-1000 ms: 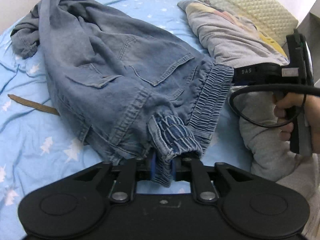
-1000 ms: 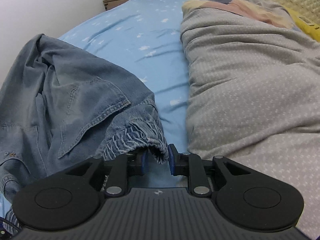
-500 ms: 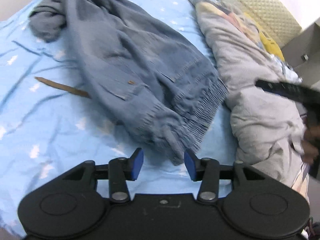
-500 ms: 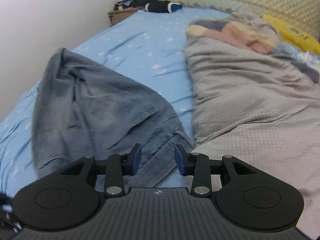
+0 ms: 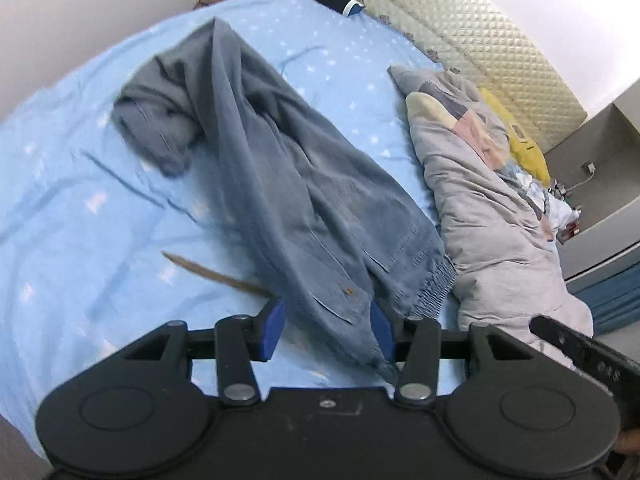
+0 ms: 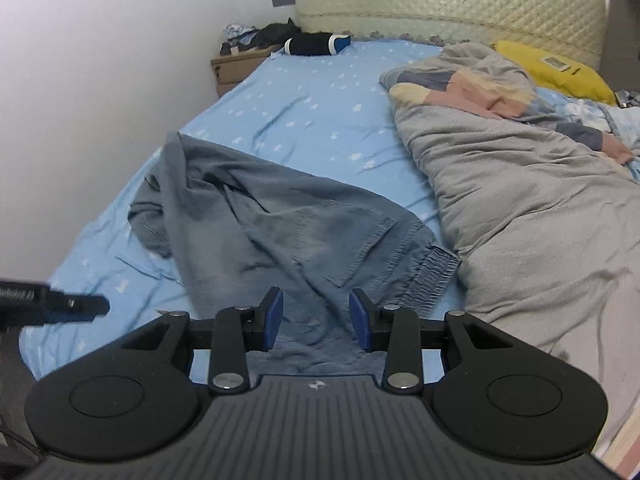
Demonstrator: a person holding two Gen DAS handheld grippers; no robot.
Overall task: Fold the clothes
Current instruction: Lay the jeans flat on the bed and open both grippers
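A pair of blue denim jeans (image 5: pixel 288 184) lies crumpled on the light blue bedsheet (image 5: pixel 72 208), with the elastic waistband (image 5: pixel 432 284) toward the near right. The jeans also show in the right wrist view (image 6: pixel 280 232). My left gripper (image 5: pixel 328 332) is open and empty, raised over the near end of the jeans. My right gripper (image 6: pixel 316 320) is open and empty, above the jeans near the waistband (image 6: pixel 428 272). Part of the right gripper shows at the lower right of the left wrist view (image 5: pixel 580 356).
A grey quilt (image 6: pixel 520 220) is heaped along the right side of the bed. A brown strap (image 5: pixel 216 276) lies on the sheet by the jeans. A yellow pillow (image 6: pixel 552 68), a dark roll (image 6: pixel 316 44) and a padded headboard (image 6: pixel 440 4) are at the far end. A white wall (image 6: pixel 100 80) runs along the left.
Both grippers opened and let go of the jeans' cuffs, then pulled back and up. The jeans dropped onto the bed and lie spread out.
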